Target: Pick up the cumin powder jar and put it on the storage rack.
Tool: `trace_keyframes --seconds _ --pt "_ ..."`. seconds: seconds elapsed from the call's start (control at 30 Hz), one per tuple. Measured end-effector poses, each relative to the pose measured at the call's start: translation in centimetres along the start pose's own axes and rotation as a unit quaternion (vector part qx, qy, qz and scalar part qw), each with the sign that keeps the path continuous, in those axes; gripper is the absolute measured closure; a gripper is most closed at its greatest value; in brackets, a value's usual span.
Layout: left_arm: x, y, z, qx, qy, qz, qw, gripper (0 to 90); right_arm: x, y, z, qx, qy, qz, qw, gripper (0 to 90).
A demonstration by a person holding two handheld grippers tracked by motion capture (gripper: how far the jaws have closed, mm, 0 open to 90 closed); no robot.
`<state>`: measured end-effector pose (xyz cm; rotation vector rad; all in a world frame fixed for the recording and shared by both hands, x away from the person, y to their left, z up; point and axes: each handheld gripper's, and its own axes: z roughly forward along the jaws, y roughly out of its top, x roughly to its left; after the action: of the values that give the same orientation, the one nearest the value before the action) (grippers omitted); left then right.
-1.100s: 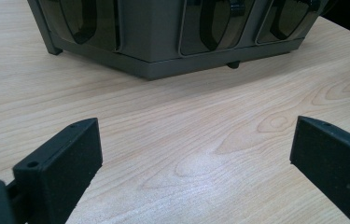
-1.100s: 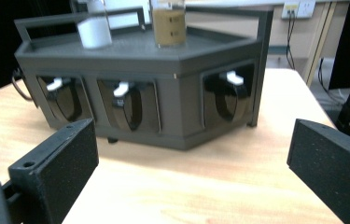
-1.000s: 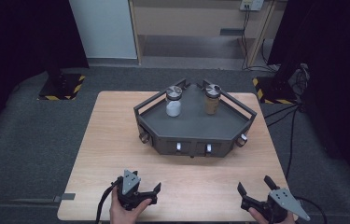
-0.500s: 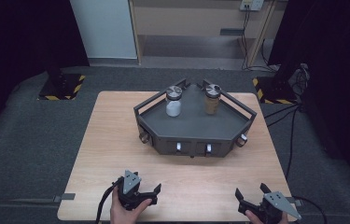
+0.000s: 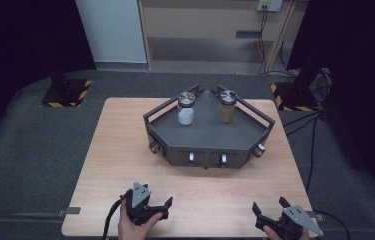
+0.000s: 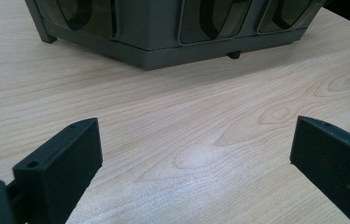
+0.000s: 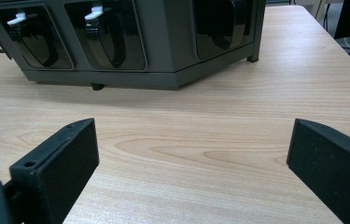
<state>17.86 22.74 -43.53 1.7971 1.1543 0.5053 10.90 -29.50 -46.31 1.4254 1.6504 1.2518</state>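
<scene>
A pale wooden surface [image 5: 125,150] carries a dark grey, angular metal tray stand [image 5: 206,131] set toward its far side, with a low rail round the top deck. On that deck stand two jars, well apart: a glass jar with white contents and a silver lid [image 5: 185,108] on the left, and a glass jar with brown contents and a silver lid [image 5: 227,106] on the right. Small white toggle levers [image 7: 17,18] sit in recessed windows on the stand's near face.

At the near edge, the left gripper [image 5: 156,203] rests in a hand low over the wood, jaws spread wide with nothing between them; in the left gripper view bare wood grain lies between the two black pads. The right gripper [image 5: 270,209], topped with a grey three-cornered plate, sits at the near right corner, jaws likewise released and empty. Both grippers are well short of the stand.
</scene>
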Motion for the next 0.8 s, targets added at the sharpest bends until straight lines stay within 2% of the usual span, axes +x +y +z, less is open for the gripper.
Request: trace_keyframes --seconds 0.8 --pt "0.24 0.07 -0.21 -0.005 0.002 -0.004 1.0000 1.3 -0.02 0.03 -0.05 -0.001 0.001 -0.002 1.0000 2.2"
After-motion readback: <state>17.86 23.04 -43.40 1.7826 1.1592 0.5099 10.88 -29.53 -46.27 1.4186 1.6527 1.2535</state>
